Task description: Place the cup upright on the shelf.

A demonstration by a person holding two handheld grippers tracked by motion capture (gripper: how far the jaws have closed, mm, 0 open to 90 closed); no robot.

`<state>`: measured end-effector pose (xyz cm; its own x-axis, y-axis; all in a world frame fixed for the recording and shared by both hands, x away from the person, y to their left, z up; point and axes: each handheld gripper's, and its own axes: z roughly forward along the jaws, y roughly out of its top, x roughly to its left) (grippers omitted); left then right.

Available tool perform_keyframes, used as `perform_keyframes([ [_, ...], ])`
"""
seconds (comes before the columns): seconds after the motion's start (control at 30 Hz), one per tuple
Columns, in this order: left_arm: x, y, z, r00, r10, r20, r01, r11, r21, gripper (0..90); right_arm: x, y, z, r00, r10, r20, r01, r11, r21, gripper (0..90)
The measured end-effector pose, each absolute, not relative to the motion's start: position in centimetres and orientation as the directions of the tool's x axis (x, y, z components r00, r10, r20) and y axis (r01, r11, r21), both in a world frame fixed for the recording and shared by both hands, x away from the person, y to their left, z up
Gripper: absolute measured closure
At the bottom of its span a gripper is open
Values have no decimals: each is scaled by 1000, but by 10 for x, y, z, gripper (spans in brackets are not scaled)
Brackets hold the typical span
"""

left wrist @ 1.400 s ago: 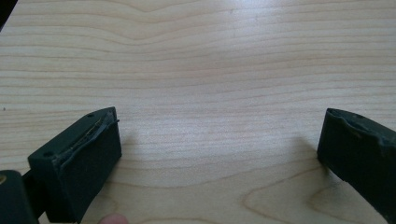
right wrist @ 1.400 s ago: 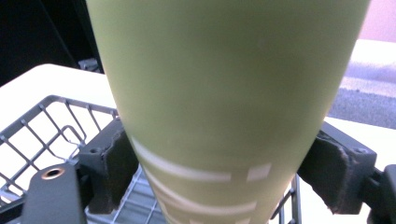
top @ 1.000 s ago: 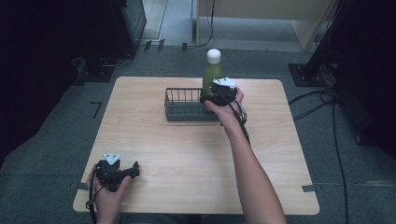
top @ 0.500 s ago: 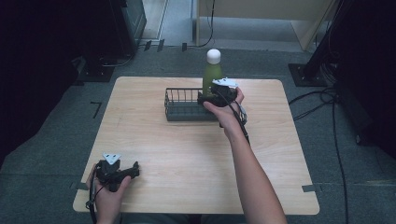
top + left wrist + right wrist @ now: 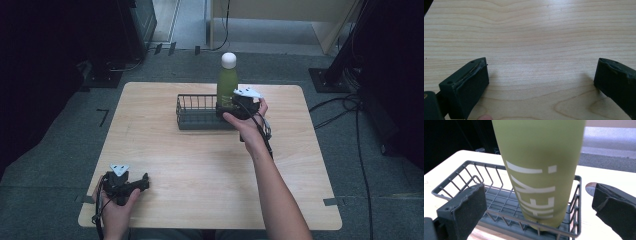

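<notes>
High view: a light wooden counter (image 5: pixel 200 165) carries a dark wire basket (image 5: pixel 197 112) near the middle of its far edge. A green bottle (image 5: pixel 227 82) with a white cap (image 5: pixel 228 60) stands upright in the basket's right end, toward the counter's far right corner. The right tool (image 5: pixel 231 106), held in the person's right hand (image 5: pixel 247 122), sits just beside the bottle at the basket's right end. Right gripper view: the jaws stand wide apart on either side of the bottle (image 5: pixel 540 167), having just been opening; the pads do not press on it, and the bottle's base rests on the basket (image 5: pixel 499 202) floor, its white lettering facing the camera. High view: the left tool (image 5: pixel 145 181) lies low at the counter's near left corner, held in the left hand (image 5: pixel 117 207). Left gripper view: its jaws are spread apart over bare wood (image 5: pixel 536 37), with nothing between them.
</notes>
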<state>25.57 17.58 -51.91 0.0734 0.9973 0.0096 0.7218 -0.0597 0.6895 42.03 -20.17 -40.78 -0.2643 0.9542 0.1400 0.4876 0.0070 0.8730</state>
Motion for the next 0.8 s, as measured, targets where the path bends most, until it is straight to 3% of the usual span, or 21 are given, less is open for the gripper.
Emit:
perform_keyframes([
  [0.47,256,176,-519,73,997,10,722,-60,689,0,386,-224,-417,-281,955,94,509,65,858,0],
  [0.8,256,176,-519,73,997,10,722,-60,689,0,359,-250,-438,-249,960,127,535,27,844,0],
])
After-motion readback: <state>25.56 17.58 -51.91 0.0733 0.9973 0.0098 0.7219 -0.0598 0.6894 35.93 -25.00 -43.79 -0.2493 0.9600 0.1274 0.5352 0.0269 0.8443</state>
